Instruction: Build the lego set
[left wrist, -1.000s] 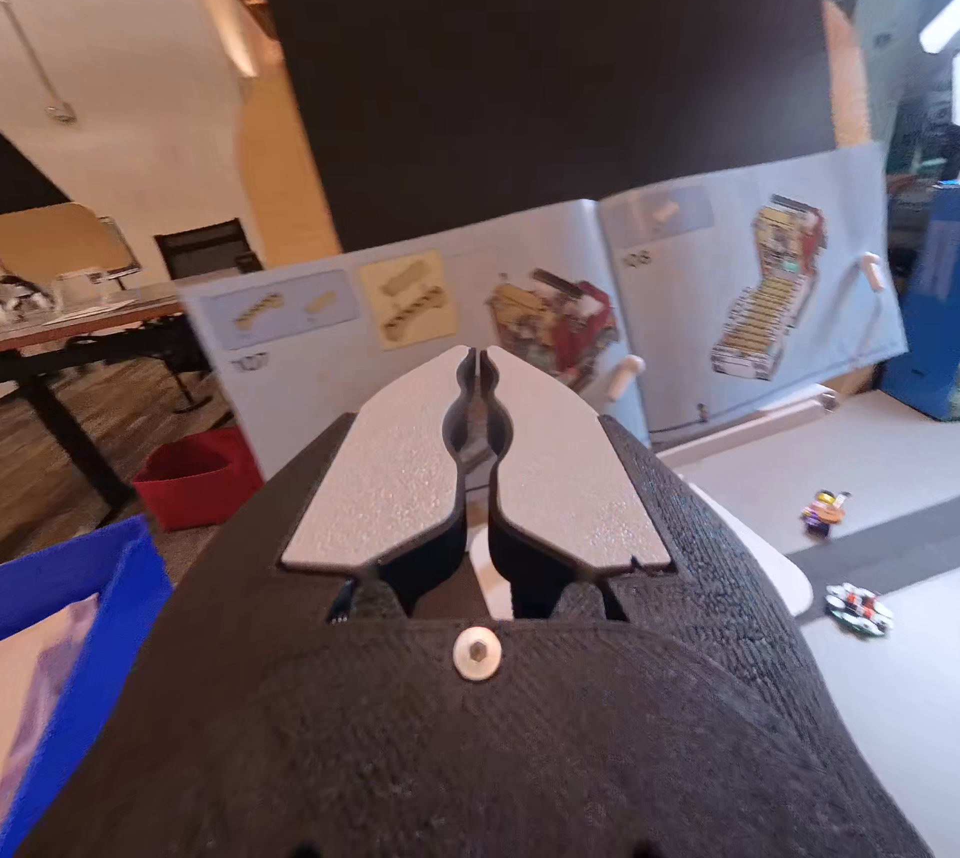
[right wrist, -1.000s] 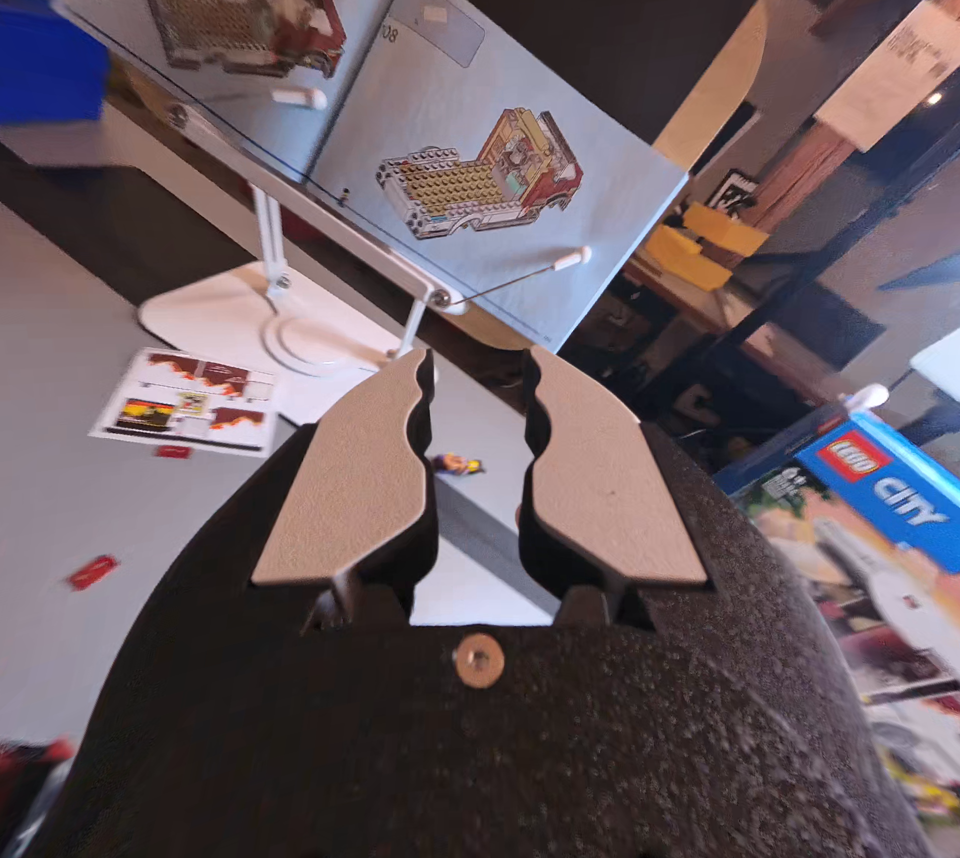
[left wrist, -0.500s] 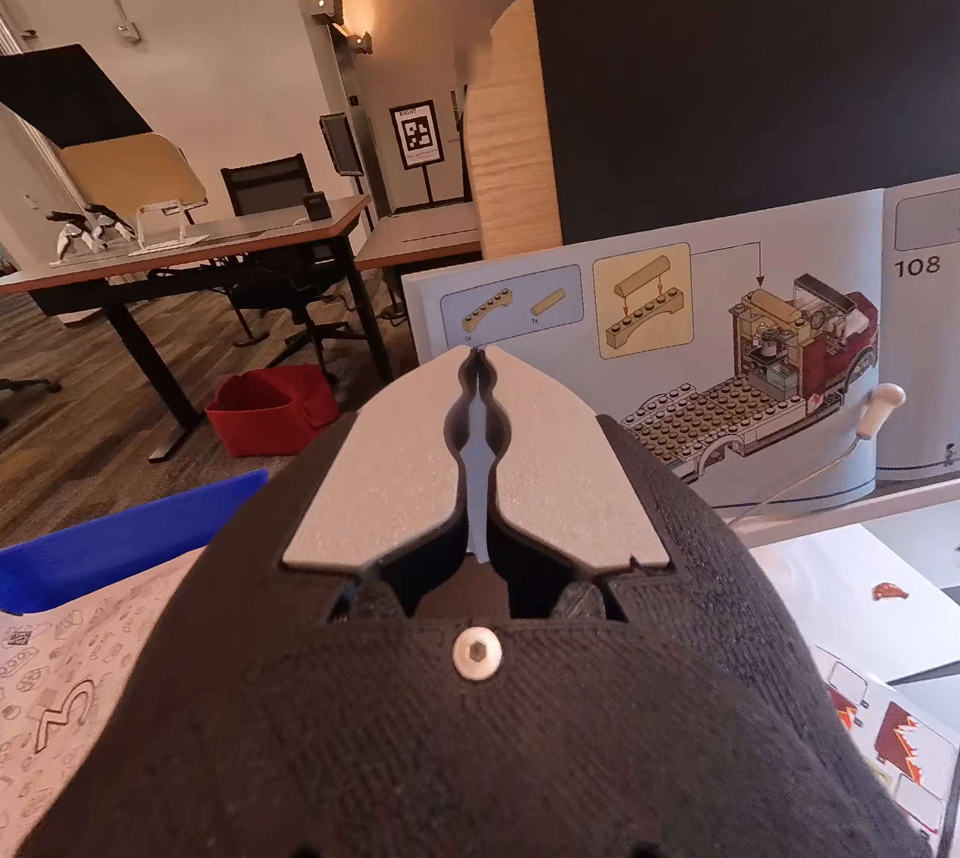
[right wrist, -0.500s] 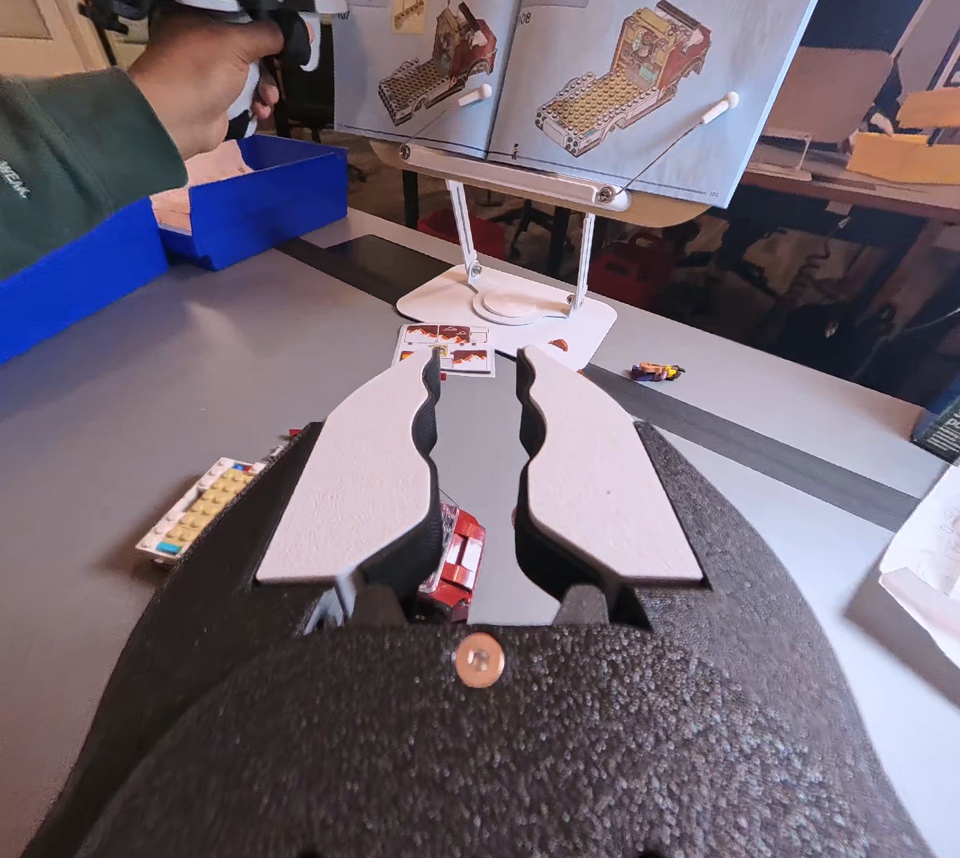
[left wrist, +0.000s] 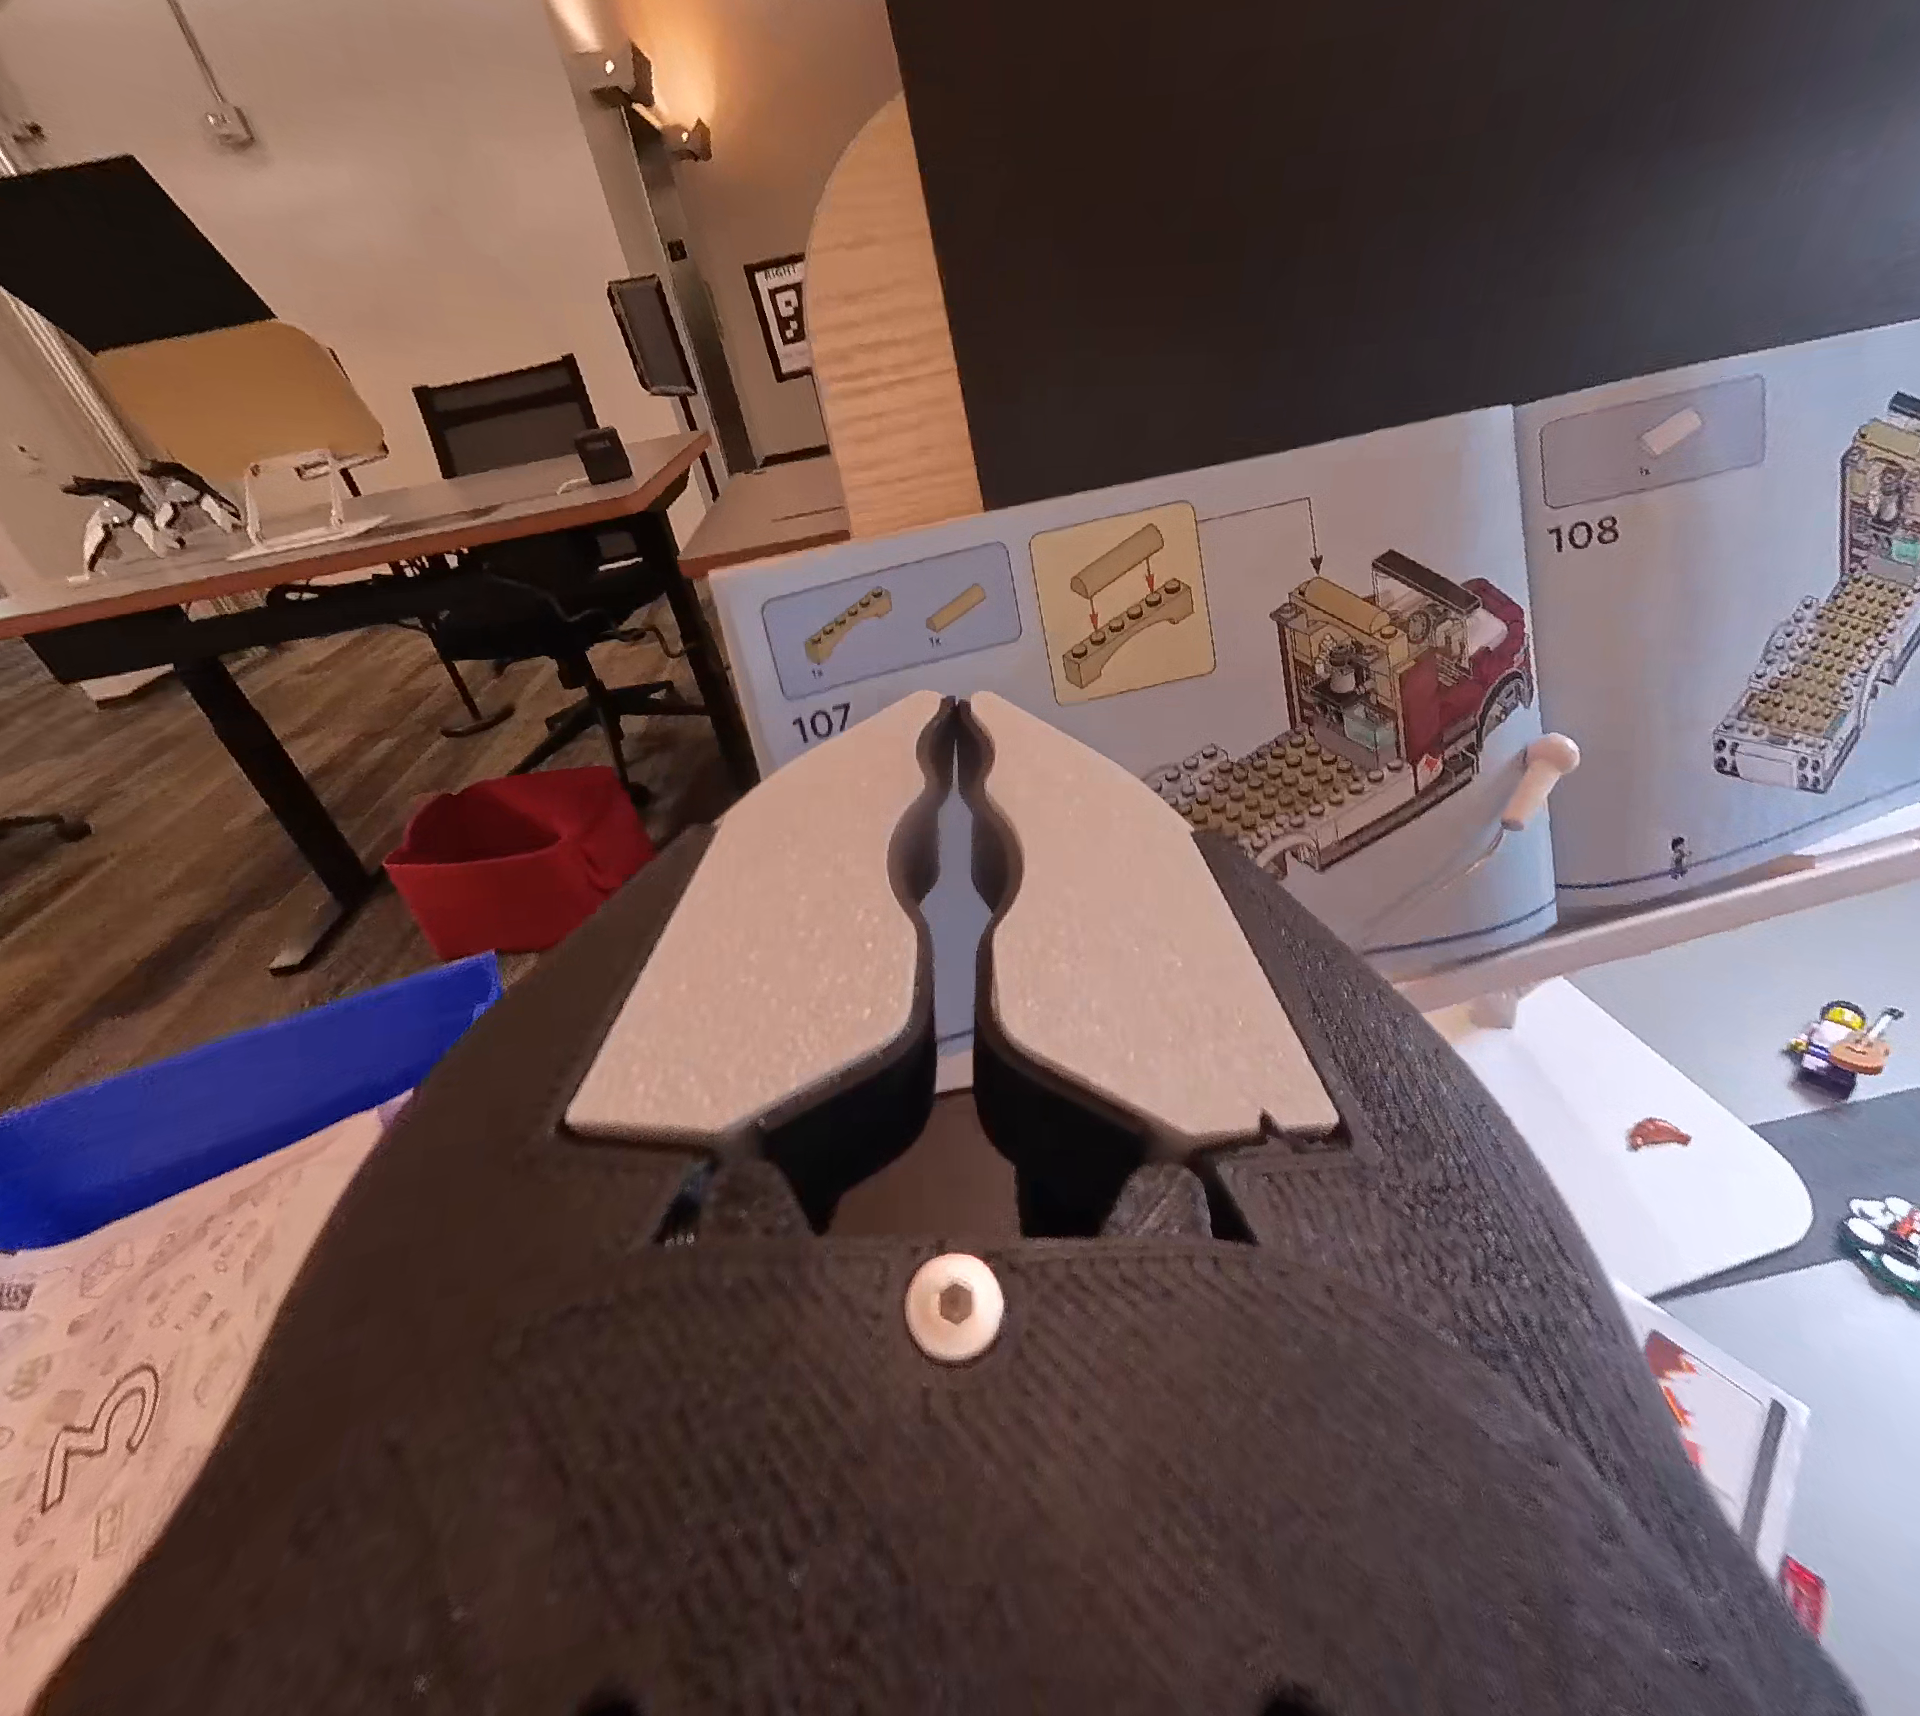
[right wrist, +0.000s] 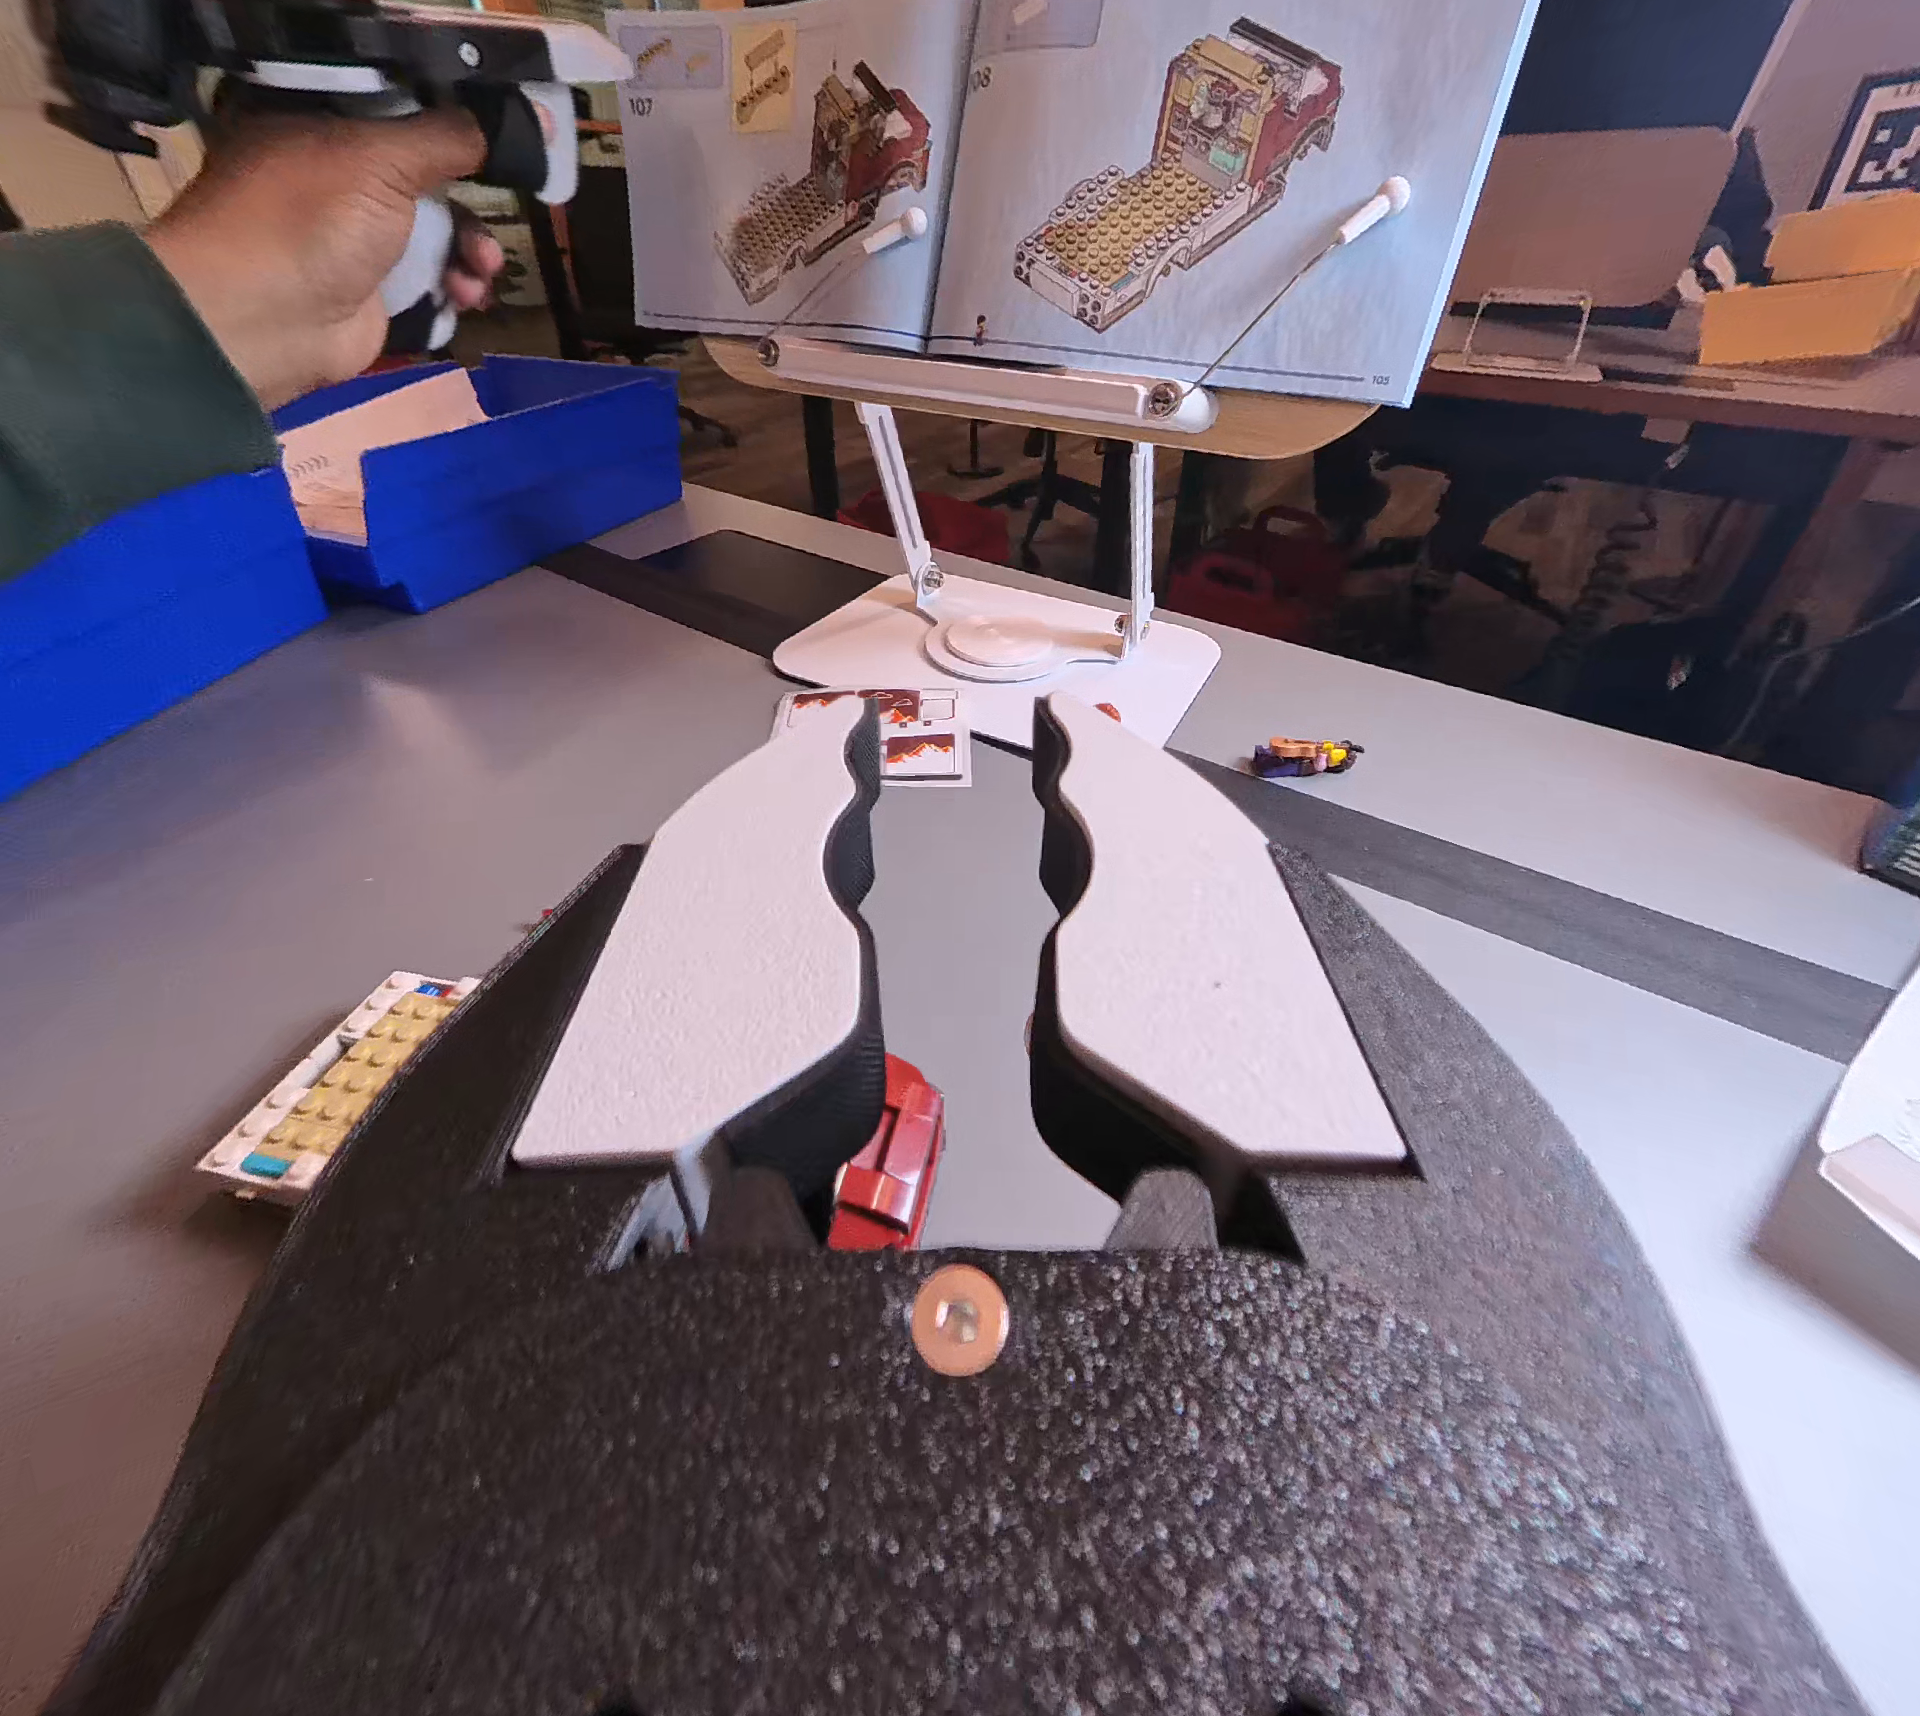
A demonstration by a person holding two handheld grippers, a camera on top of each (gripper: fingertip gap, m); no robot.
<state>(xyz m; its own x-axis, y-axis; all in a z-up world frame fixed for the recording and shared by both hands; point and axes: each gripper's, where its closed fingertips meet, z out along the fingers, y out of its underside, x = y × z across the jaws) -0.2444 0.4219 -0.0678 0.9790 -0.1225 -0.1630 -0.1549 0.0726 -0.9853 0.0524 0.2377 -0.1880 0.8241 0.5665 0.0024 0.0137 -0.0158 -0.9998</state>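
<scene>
— Lego build (right wrist: 343, 1084): low on the grey table (right wrist: 436, 793), left of the right gripper (right wrist: 951, 731) and partly hidden under its black housing. Long flat plate, white rim, tan studded top, one teal tile at the near end. Dark red glossy section (right wrist: 894, 1157) visible through the gap at the base of the fingers; cannot tell how joined to the plate.

— And the tools?

— Right gripper: parted, a clear gap between the wavy pale pads, nothing gripped. Left gripper (left wrist: 956, 710): tips nearly touching, only a thin slit, nothing between. Raised above the blue bin (left wrist: 239, 1105), aimed at the instruction booklet (left wrist: 1247, 679). Both with rough, grainy black shells and matte white finger plates.

— Rest of the bench?

— Booklet spread open on a white stand (right wrist: 997, 638) with a wooden ledge, pinned by two thin wire arms with white knobs. Glossy sticker sheet (right wrist: 925, 741) flat just before the stand's base. Small minifigure (right wrist: 1304, 754) lying on its side to the right, near a dark strip across the table. Printed paper bag (left wrist: 94, 1375) inside the bin.
</scene>
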